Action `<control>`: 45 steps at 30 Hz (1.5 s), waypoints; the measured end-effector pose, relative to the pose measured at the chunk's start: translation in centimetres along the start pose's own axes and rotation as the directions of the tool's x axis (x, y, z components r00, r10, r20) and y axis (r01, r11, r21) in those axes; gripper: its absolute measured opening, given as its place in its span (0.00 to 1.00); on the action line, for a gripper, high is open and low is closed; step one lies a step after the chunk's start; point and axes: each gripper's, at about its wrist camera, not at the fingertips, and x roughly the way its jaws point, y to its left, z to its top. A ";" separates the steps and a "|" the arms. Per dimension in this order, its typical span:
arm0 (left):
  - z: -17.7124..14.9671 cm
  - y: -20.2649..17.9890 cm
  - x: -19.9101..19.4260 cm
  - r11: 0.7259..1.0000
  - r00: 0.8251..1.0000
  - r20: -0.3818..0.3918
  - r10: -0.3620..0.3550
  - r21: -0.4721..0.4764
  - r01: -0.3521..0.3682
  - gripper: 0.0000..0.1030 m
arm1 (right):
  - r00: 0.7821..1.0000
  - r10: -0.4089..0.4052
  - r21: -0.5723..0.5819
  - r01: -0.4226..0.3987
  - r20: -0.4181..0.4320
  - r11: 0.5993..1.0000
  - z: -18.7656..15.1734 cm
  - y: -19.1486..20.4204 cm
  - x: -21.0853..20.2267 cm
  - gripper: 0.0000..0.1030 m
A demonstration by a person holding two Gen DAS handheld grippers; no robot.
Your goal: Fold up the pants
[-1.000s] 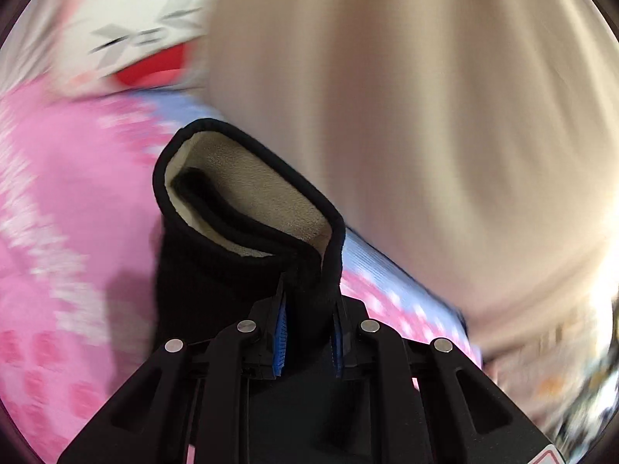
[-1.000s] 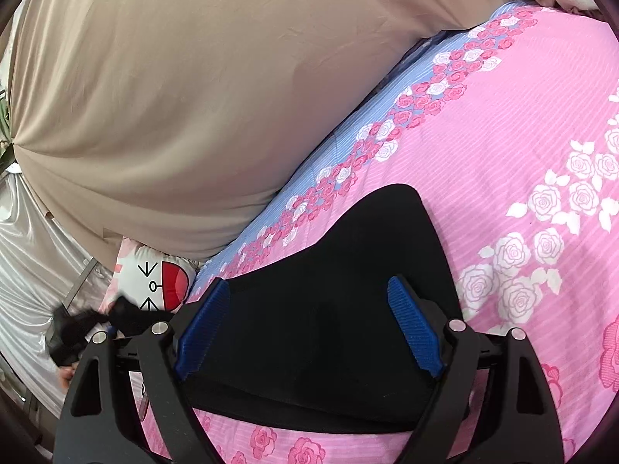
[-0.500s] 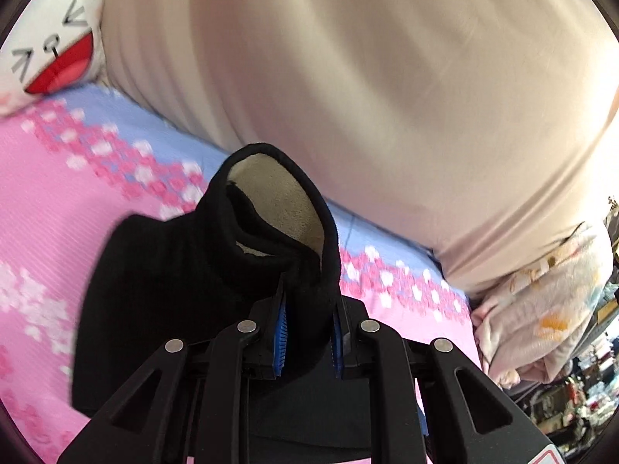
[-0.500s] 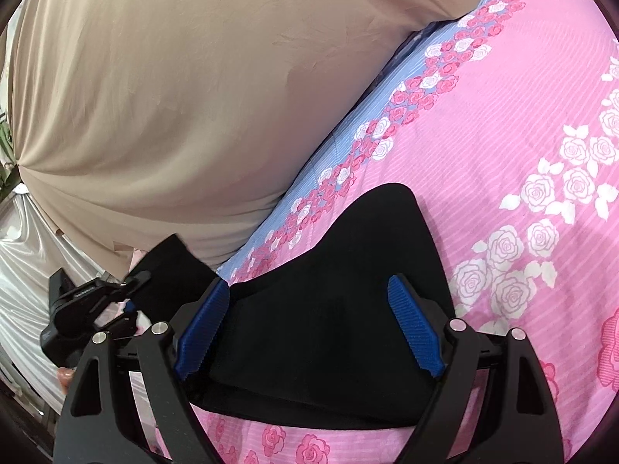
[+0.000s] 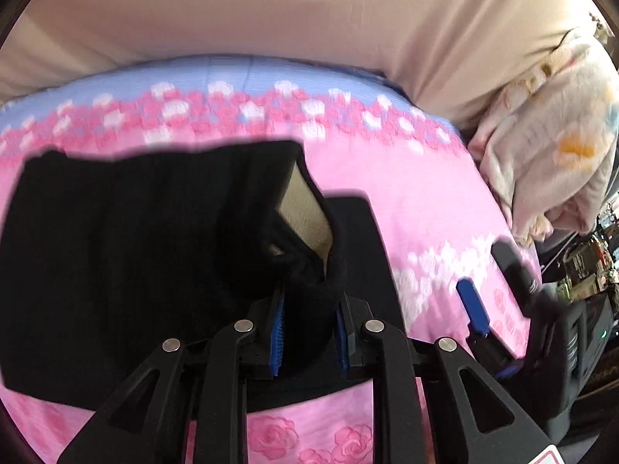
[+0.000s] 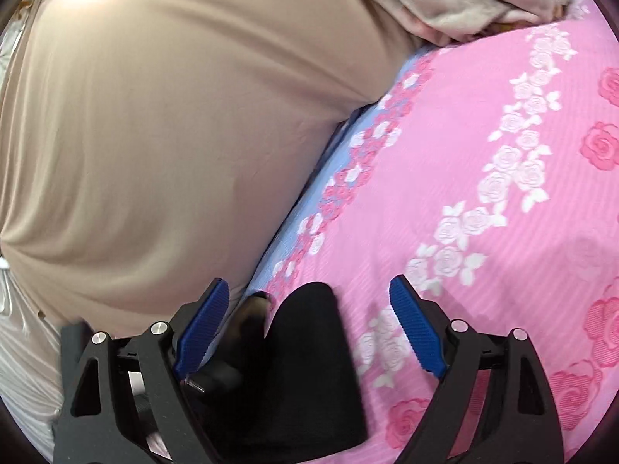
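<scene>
The black pants (image 5: 127, 255) lie on the pink rose-print bedspread (image 5: 418, 193), filling the left wrist view from nine o'clock to centre, with a cream fleece lining showing at one o'clock of the grip. They look soft, thick and limp, likely to sag and slide on themselves, so a hemmed edge or corner seems the best hold. The left gripper (image 5: 309, 332) pinches a bunched fold, angled down. The right gripper (image 6: 305, 328) hovers with jaws spread wide, nothing between the pads, aimed nearly level.

Black pants (image 5: 127, 255) with cream lining lie on a pink rose-patterned bedspread (image 6: 483, 147).
</scene>
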 end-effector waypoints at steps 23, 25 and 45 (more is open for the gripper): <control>-0.1 15.4 -16.8 0.940 0.897 0.308 0.318 -0.222 -0.258 0.70 | 0.921 0.017 -0.330 -0.157 -0.390 0.931 -5.0 7.5 5.8 0.93; -2.1 19.0 -16.7 0.914 0.901 0.247 0.357 -0.291 -0.282 0.70 | 0.916 -0.084 -0.412 -0.093 -0.392 0.906 -5.9 8.4 6.6 0.93; -7.4 26.2 -11.1 0.895 0.925 0.056 0.376 -0.281 -0.347 0.72 | 0.848 -0.321 -0.439 0.119 -0.421 0.891 -5.3 5.9 5.3 0.17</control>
